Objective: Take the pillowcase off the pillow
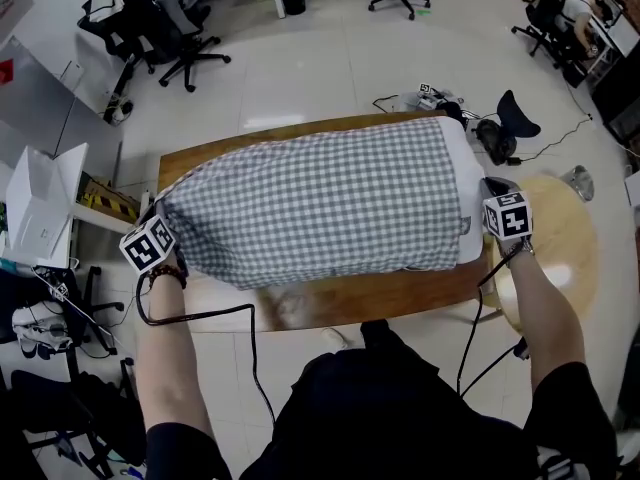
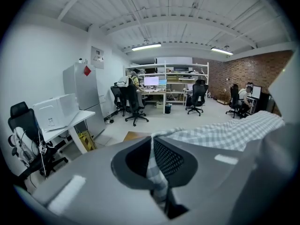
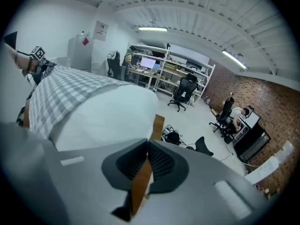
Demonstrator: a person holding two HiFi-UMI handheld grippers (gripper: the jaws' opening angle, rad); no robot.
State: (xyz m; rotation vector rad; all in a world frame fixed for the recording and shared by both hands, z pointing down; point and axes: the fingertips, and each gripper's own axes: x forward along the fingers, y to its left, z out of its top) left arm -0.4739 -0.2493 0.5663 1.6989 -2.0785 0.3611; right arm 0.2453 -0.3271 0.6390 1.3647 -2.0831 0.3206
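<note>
While left claw (image 2: 153, 146) pinches pillowcase (image 1: 320, 203) end, right claw (image 3: 146, 149) clamps tan tab (image 3: 158, 124) beside pillow (image 3: 108, 116).

The pillowcase (image 1: 320, 203) reads to me as soft woven cloth in a grey-and-white check, matt, and lightly rumpled toward the table's left edge. The pillow (image 1: 466, 173), bare at the right edge, is plain white cloth and smooth. The table (image 1: 380, 293) is brown wood with a glossy varnish. The left gripper (image 2: 152, 142) and right gripper (image 3: 147, 146) are both matt grey plastic, with dark, finely ribbed pads (image 2: 168, 159). The tan tag (image 3: 157, 126) between the right gripper's jaws looks flat and matt. The floor (image 1: 330, 68) is pale and shiny.
</note>
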